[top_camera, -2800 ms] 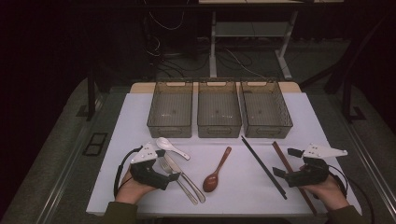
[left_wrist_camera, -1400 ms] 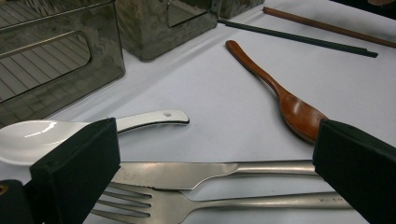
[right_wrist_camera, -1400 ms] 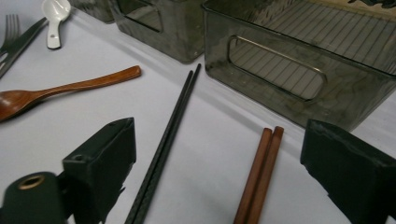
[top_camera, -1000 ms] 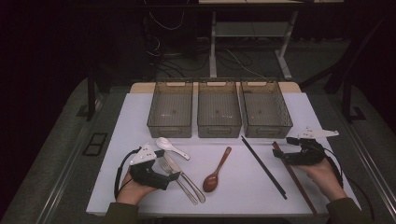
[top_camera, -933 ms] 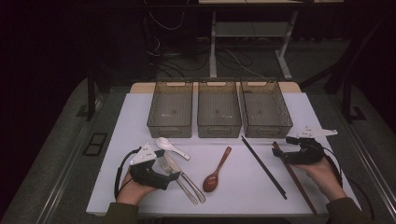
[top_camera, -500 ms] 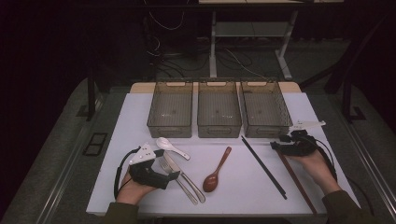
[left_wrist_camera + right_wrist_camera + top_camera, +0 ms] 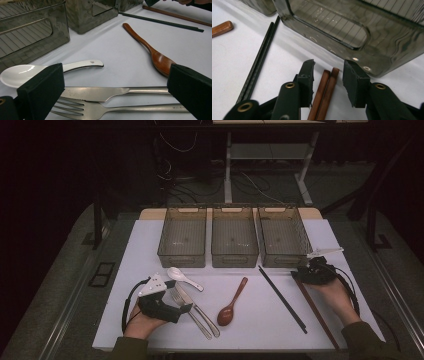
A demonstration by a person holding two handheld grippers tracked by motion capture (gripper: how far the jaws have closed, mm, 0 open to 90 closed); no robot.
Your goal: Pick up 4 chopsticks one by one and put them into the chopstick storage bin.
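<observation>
While my right jaws straddle the brown pair, these are the reasons for how things sit.

Right gripper: lower middle of the right gripper view, tips down at the sheet; its jaws have just been closing, and the brown chopsticks lie between them with a gap on each side, so the pads do not press yet.

Why at that end: I took the far tips, just beside the near wall of the right bin, where the two sticks lie touching (one squeeze should gather both).

Brown chopsticks, place: in the high view they run from the right gripper down toward the lower right of the frame, flat on the white sheet.

Black chopsticks: left of the brown pair, slanted the same way and apart from it, so my jaws can come down without catching them.

Left gripper: jaws wide apart and holding nothing, low over the knife and fork, which lie side by side between the pads; I judge it is parked over its own next pick.

White spoon and wooden spoon: lying loose in the middle of the left gripper view, untouched.

Three bins: middle bin and left bin stand in a row with the right one at the top of the sheet, all looking empty (likely one for each kind of utensil).

Next, as I judge it: finish the squeeze, then lift level so neither stick slips out.
</observation>
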